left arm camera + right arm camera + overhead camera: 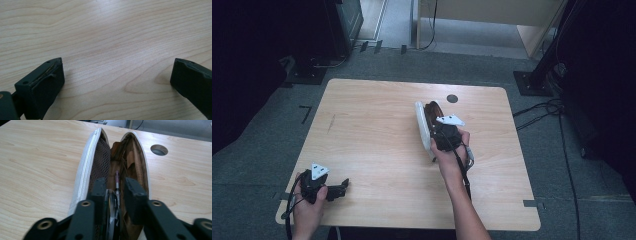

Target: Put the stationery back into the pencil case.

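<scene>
A white zip pencil case (423, 125) with a brown lining lies unzipped right of the table's middle; its white shell (86, 170) and mesh pocket face me in the right gripper view. My right gripper (435, 131) reaches down into its mouth. Its jaws stand close together (113, 188) around a slim pen (117, 182) and other pen-like things lying lengthwise in the case. My left gripper (341, 189) rests near the front left corner, jaws wide apart (117, 75) over bare wood, with nothing between them.
The light wooden table (372, 125) has a round cable hole (452, 98) just beyond the case, also visible as the cable hole (159, 149). Cables (542, 112) lie on the floor to the right, and dark stands sit at the back corners.
</scene>
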A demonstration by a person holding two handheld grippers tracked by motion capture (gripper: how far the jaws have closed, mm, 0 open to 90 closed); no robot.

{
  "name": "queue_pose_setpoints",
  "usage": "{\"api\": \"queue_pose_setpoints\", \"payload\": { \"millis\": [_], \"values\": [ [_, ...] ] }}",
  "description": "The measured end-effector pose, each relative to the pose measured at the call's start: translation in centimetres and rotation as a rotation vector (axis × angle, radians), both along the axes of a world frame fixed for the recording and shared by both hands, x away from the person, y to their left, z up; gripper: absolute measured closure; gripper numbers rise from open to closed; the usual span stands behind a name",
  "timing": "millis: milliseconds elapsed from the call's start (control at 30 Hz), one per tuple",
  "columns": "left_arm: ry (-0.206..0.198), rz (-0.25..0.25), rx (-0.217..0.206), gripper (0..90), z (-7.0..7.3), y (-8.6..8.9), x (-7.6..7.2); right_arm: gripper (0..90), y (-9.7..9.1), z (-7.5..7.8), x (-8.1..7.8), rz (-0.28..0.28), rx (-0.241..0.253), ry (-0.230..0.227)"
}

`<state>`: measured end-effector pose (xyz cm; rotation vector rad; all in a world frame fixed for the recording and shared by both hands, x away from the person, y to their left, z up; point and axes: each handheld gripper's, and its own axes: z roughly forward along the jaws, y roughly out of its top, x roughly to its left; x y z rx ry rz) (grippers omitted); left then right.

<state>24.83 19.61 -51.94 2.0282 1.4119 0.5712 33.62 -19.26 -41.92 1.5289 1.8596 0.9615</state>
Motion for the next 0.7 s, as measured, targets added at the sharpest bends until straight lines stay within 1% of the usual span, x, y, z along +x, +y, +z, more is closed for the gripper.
{"api": "queue_pose_setpoints", "payload": {
  "millis": [67, 133, 267, 400, 467, 500, 533, 567, 633, 700],
  "values": [
    [0.0, 0.0, 0.0, 0.0, 0.0, 0.0, 0.0, 77.5, 0.0, 0.0, -0.1, -0.002, -0.006, 0.0],
    [0.0, 0.0, 0.0, 0.0, 0.0, 0.0, 0.0, 78.2, -0.1, 0.2, -0.3, 0.002, 0.003, -0.009],
    [-0.001, 0.001, 0.0, 0.0, 0.0, 0.0, 0.0, 78.8, -0.2, 0.7, -0.9, 0.005, 0.012, -0.033],
    [0.0, 0.001, -0.001, 0.0, 0.0, 0.0, 0.0, 78.5, -0.4, 1.2, -1.6, 0.009, 0.018, -0.049],
    [0.0, 0.0, 0.0, 0.0, 0.0, 0.0, 0.0, 76.9, -0.6, 1.4, -1.9, 0.024, 0.034, -0.059],
    [0.0, 0.0, 0.0, 0.0, 0.0, 0.0, 0.0, 73.0, -0.9, 1.6, -2.3, 0.036, 0.047, -0.064],
    [0.0, 0.0, 0.001, 0.0, 0.0, 0.0, 0.0, 73.0, -0.9, 1.6, -2.3, 0.036, 0.047, -0.064],
    [0.0, 0.0, 0.0, 0.0, 0.0, 0.0, 0.0, 69.8, -1.1, 1.8, -2.5, 0.041, 0.05, -0.071],
    [-0.001, 0.001, 0.0, 0.0, 0.0, 0.0, 0.0, 60.4, -1.4, 2.0, -2.9, 0.063, 0.065, -0.076],
    [-0.001, 0.0, 0.0, 0.0, 0.0, 0.0, 0.0, 51.4, -1.8, 2.2, -3.3, 0.071, 0.081, -0.082]
  ]
}}
